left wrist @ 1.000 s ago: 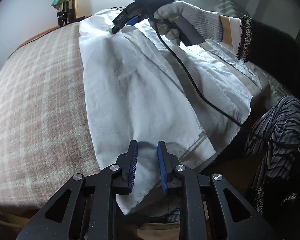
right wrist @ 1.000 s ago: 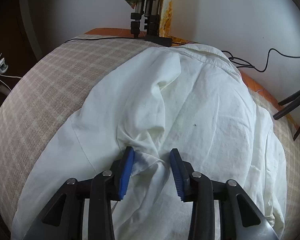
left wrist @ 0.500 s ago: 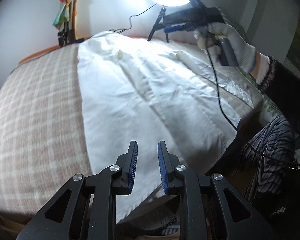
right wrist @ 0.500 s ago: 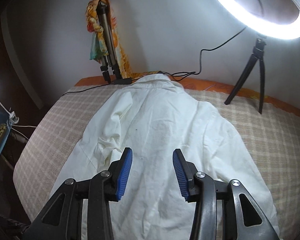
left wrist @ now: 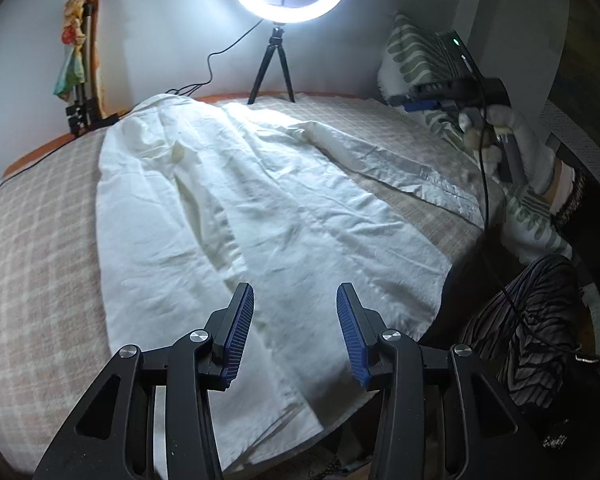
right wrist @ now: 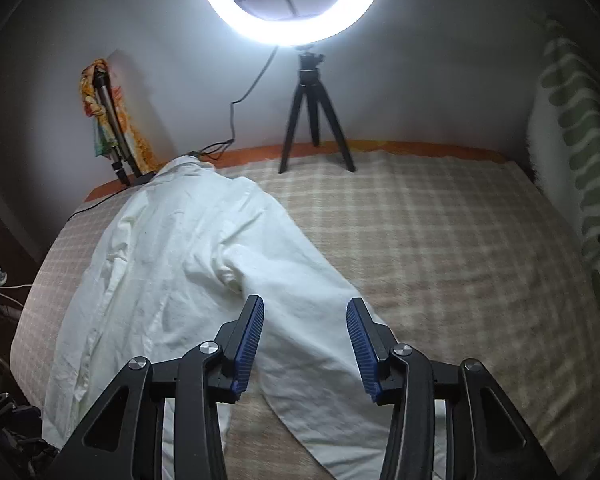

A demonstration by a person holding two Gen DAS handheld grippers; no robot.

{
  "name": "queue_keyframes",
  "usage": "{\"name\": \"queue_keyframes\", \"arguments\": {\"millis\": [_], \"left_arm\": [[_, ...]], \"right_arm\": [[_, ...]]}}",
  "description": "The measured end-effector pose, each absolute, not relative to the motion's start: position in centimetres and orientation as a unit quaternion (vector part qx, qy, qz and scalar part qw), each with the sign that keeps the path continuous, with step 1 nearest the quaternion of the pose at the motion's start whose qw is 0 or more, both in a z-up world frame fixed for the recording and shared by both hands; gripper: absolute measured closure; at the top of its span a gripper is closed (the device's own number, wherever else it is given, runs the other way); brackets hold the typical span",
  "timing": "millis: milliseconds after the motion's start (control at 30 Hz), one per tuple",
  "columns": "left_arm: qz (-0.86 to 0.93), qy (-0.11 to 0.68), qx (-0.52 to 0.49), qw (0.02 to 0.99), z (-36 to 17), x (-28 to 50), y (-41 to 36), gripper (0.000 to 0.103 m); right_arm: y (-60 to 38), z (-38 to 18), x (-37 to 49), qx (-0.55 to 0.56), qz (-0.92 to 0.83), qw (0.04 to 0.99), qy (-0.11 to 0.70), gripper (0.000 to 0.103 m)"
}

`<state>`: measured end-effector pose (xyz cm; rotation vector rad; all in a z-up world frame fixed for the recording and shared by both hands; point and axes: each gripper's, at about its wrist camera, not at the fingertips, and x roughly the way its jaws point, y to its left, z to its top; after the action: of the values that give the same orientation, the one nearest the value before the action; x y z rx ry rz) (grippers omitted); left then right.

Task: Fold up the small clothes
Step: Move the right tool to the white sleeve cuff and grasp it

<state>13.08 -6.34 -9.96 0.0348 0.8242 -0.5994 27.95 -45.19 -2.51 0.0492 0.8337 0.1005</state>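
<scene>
Left gripper (left wrist: 296, 332) spread wide, nothing between the blue pads (left wrist: 238, 336), held over the near hem of the white shirt (left wrist: 236, 208). Right gripper (right wrist: 305, 340) also spread, empty, above the shirt's sleeve (right wrist: 312, 320); in the left view it shows far right, held in a gloved hand (left wrist: 516, 148), off the cloth near the pillow (left wrist: 416, 56). Shirt lies flat on the plaid blanket (left wrist: 36, 240), collar at the far end, hem at the near edge, one sleeve stretched out to the right, the left part folded over the body. Some wrinkles across the middle. Lit ring light (right wrist: 292, 4) on a small tripod (right wrist: 314, 120) stands at the far edge of the bed, cable trailing left toward the collar. Folded stand with a colourful cloth (right wrist: 104, 120) far left against the wall. Striped-trouser leg (left wrist: 528, 320) near right.
</scene>
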Motion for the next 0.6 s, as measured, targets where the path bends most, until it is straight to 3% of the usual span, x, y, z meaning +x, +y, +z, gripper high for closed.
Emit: {"name": "queue_keyframes", "arguments": {"millis": [233, 600], "left_arm": [[-0.298, 0.401, 0.009, 0.866, -9.9, 14.9, -8.0, 0.057], [-0.302, 0.41, -0.019, 0.86, -9.9, 17.9, -9.7, 0.057]], "right_arm": [[-53.3, -3.6, 24.3, 0.063, -0.016, 0.908, 0.414, 0.058], [-61.9, -9.2, 19.1, 0.118, -0.086, 0.875, 0.461, 0.045]]}}
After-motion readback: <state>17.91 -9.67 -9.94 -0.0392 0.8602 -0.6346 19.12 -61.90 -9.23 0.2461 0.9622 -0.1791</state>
